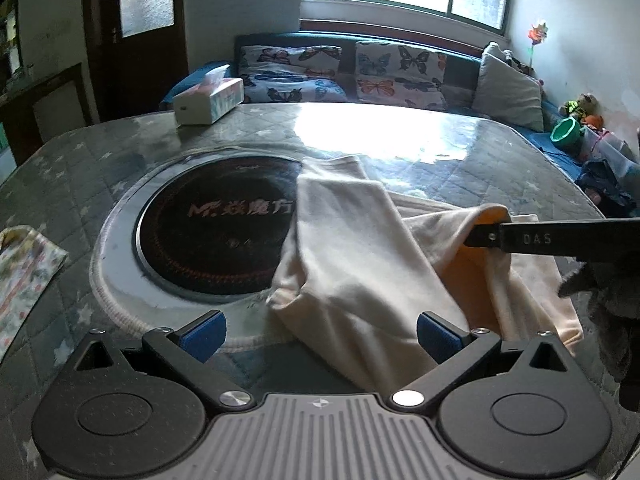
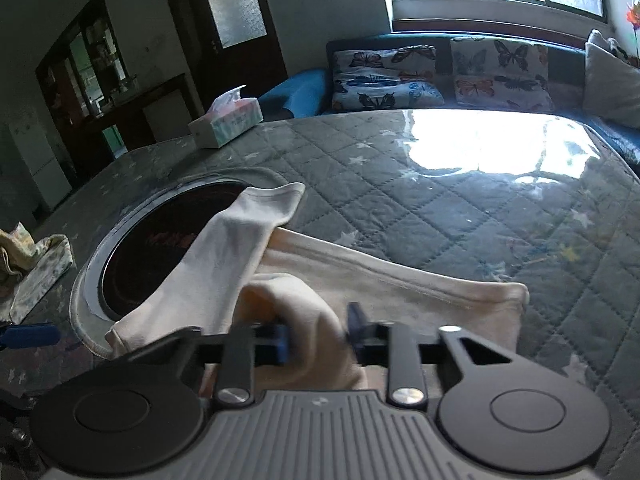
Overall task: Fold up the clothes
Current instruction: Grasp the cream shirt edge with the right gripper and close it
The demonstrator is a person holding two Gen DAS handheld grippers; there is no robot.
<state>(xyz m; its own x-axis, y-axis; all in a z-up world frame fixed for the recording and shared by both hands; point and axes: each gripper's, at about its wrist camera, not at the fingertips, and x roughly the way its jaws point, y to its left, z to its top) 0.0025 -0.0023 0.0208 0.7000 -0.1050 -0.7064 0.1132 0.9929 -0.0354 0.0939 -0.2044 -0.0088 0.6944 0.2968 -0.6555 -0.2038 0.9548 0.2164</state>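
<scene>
A cream garment (image 1: 360, 248) lies rumpled on the quilted table cover, one long part draped over the edge of the round black cooktop (image 1: 216, 232). My left gripper (image 1: 320, 334) stands open above the garment's near end; its blue pads (image 1: 202, 334) press on nothing, and the cloth runs by the right pad. My right gripper (image 1: 480, 236) reaches in from the right and is shut on a raised fold of the garment. In the right wrist view, the right gripper (image 2: 318, 334) has bunched cream cloth (image 2: 304, 304) pinched between its blue pads.
A tissue box (image 1: 208, 98) stands at the table's far left. A floral cloth (image 1: 24, 272) lies at the left edge. A sofa with butterfly cushions (image 1: 344, 74) runs behind the table. A green bowl (image 1: 566, 130) and toys sit at the far right.
</scene>
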